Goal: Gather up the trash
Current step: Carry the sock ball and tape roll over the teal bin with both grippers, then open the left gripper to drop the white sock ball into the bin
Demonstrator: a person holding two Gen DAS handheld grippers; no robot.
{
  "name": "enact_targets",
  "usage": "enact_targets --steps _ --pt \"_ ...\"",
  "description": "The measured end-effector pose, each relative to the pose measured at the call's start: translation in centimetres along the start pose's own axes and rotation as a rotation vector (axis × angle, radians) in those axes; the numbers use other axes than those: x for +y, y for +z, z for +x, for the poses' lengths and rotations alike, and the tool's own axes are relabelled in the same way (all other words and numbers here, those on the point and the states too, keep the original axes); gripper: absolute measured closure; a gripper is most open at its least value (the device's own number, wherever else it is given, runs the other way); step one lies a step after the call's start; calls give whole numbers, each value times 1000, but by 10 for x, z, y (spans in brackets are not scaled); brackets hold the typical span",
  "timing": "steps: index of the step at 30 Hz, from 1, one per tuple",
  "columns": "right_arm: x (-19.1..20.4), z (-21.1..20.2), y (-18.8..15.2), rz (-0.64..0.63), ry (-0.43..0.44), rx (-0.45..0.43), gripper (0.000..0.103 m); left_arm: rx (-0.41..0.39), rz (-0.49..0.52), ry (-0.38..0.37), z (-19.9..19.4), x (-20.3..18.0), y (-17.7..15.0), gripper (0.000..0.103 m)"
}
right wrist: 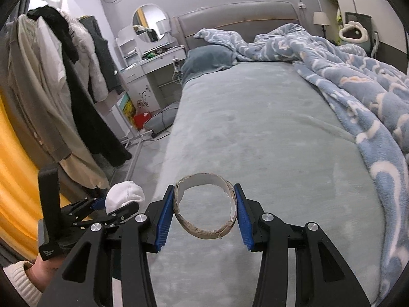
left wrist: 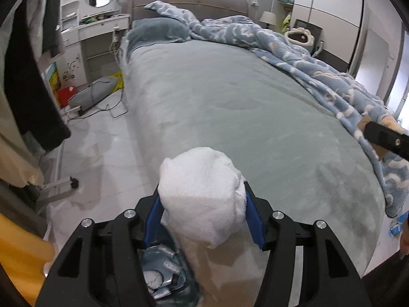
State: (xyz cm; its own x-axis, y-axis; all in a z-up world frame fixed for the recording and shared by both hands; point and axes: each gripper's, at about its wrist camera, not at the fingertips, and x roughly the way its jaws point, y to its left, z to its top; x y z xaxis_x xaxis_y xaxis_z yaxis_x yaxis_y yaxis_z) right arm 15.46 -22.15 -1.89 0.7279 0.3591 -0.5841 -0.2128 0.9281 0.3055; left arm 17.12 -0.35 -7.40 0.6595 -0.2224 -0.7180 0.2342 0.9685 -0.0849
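above the foot of the grey-green bed [left wrist: 230, 97], a crumpled white tissue wad [left wrist: 202, 199] is clamped between the blue pads of the left gripper [left wrist: 203, 215], with its top bulging past the fingertips and a bin of wrappers [left wrist: 163, 273] seen blurred beneath the jaws. beside it, a squashed cardboard tape ring [right wrist: 204, 204] is pinched from both sides by the right gripper [right wrist: 203, 215], held up over the bedsheet with its hollow facing the camera. further back, a blue patterned duvet [right wrist: 358, 81] is heaped along the bed's right side, and coats [right wrist: 64, 89] are hung on a rack at the left.
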Motion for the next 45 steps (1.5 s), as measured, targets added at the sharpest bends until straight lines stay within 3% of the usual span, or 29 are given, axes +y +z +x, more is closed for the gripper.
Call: enact_targets --steps 15,30,34,37,42,45 --pt "83 23 0 -63 100 23 57 94 -96 98 -1 85 -45 43" --pt "156 68 -10 -144 178 92 57 289 -215 126 19 149 -94 42" --pt "172 80 -13 -159 191 116 57 331 -267 101 21 167 -107 42" --pt "182 91 -17 -167 193 140 57 349 -293 69 21 176 -115 37" --pt "197 113 -27 -174 187 194 57 344 -285 44 15 182 -121 20" --pt "203 128 -34 -178 176 232 57 332 -290 40 11 189 -124 18"
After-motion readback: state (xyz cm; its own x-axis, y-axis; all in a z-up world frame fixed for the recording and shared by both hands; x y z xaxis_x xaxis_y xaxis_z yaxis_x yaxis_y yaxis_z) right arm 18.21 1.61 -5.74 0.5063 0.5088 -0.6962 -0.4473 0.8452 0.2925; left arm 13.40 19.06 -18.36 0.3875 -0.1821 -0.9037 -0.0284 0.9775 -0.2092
